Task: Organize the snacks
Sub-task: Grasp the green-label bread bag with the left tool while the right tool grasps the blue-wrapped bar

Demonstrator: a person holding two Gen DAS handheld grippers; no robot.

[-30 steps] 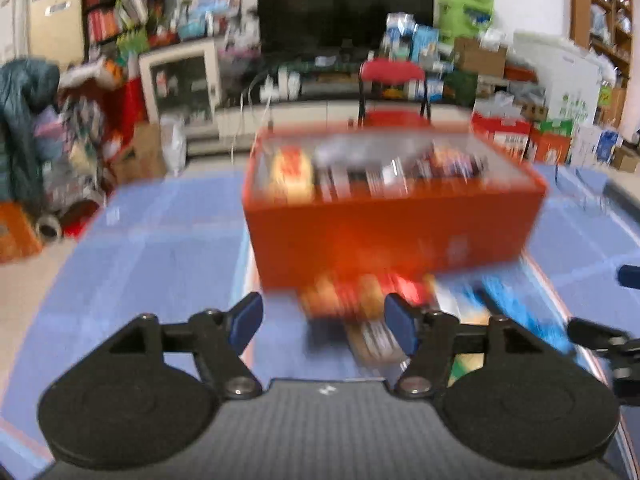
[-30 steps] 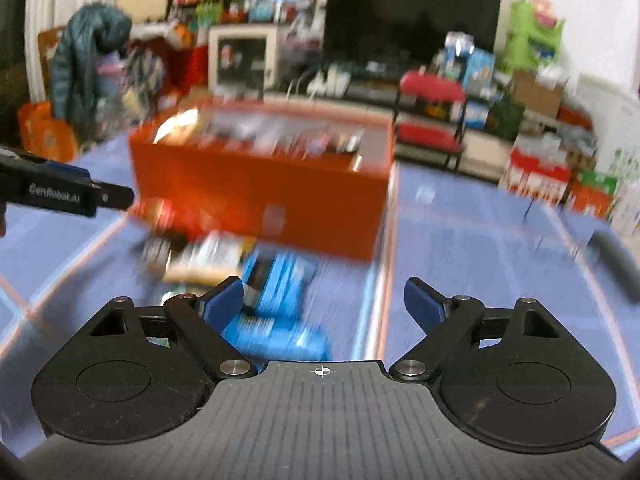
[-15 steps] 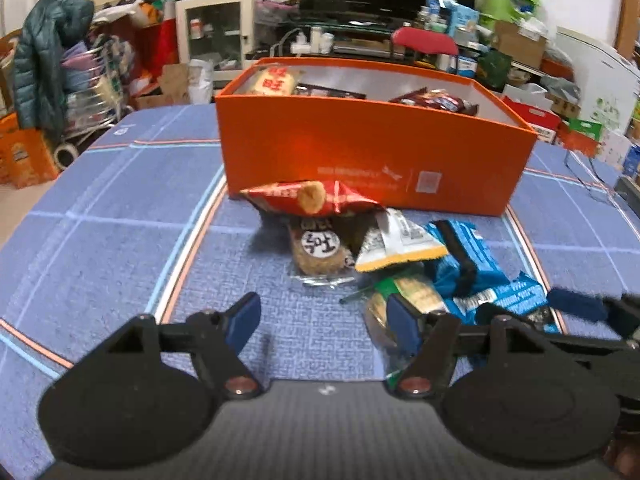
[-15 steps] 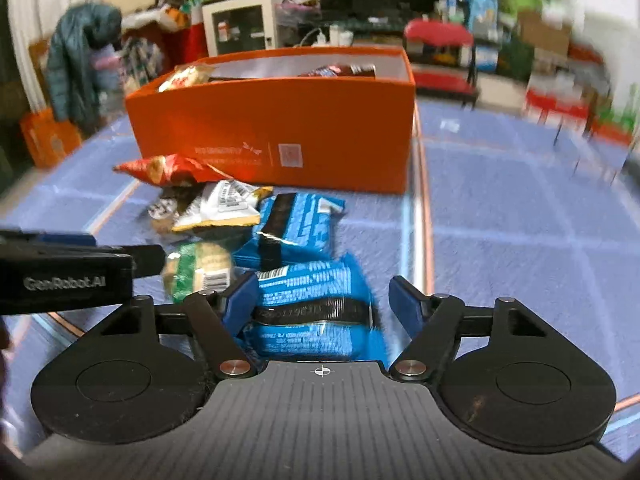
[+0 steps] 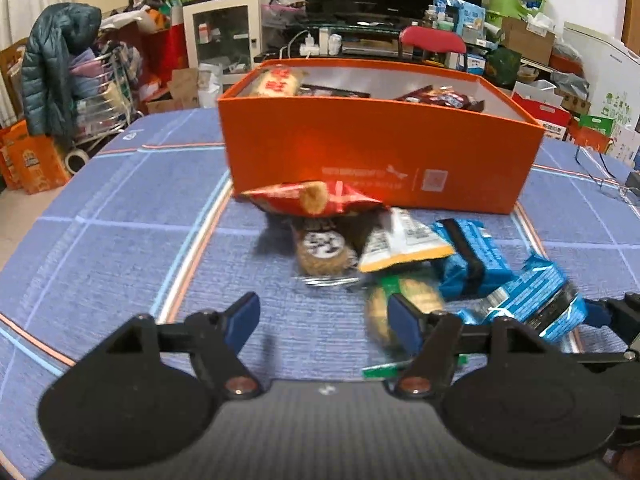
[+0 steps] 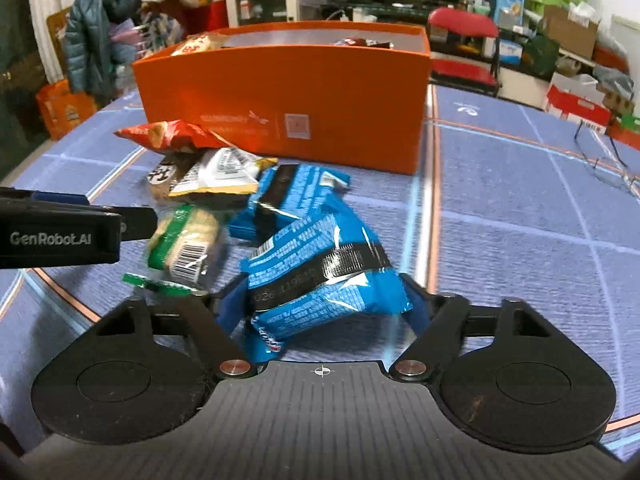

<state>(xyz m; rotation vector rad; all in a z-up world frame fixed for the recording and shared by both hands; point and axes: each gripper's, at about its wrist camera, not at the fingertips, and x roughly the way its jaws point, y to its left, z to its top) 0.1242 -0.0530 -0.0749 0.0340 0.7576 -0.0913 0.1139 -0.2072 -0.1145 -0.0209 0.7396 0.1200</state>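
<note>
An orange box [image 5: 380, 160] [image 6: 280, 92] with several snacks inside stands on the blue cloth. In front of it lie a red packet [image 5: 316, 198], a round brown cookie pack [image 5: 324, 252], a white-and-yellow packet [image 5: 404, 244], a green biscuit pack [image 6: 184, 240] and a blue packet [image 6: 296, 196]. My right gripper [image 6: 324, 308] is closing its jaws on a second blue packet [image 6: 320, 276] [image 5: 532, 300], which sits crumpled between both pads. My left gripper [image 5: 324, 320] is open over bare cloth, its right fingertip just in front of the green pack [image 5: 416, 300].
A pair of glasses [image 6: 608, 164] lies on the cloth at the far right. The cloth [image 5: 120, 240] left of the pile carries nothing. Past the table are a red chair [image 5: 432, 40], a cabinet and stacked clutter.
Both grippers came down toward the pile. The right jaws narrowed around the blue packet, which now bulges up between them. The left jaws stayed apart.
</note>
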